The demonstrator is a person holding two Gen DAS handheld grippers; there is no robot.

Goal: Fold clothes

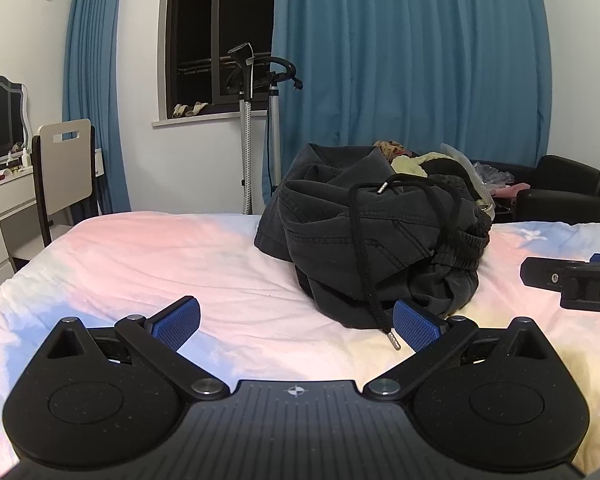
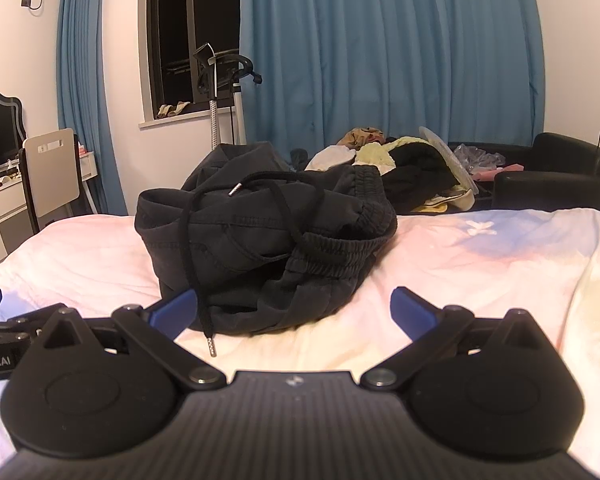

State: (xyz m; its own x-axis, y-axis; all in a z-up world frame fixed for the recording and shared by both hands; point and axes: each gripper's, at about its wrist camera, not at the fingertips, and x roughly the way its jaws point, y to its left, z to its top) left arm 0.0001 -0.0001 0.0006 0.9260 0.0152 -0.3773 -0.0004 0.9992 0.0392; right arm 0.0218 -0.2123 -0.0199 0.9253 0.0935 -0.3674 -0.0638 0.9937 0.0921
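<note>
A crumpled pair of black drawstring shorts [image 1: 376,232] [image 2: 260,240] lies in a heap on the pastel pink-and-blue bedspread [image 1: 140,264] [image 2: 480,264]. Its black cord with a metal tip [image 1: 394,340] [image 2: 211,347] trails toward me. My left gripper [image 1: 296,322] hovers open just short of the heap, its right pad beside the cord tip. My right gripper [image 2: 294,312] is open too, with the front of the heap in front of its blue pads, nothing pinched. The right gripper's side shows at the right edge of the left wrist view [image 1: 576,284].
Beyond the bed lie a pile of mixed clothes [image 2: 404,168] and a black armchair [image 2: 556,176]. A garment steamer stand [image 1: 260,92] rises before the dark window and blue curtains [image 1: 412,60]. A chair [image 1: 66,164] and white dresser [image 1: 2,216] stand at left.
</note>
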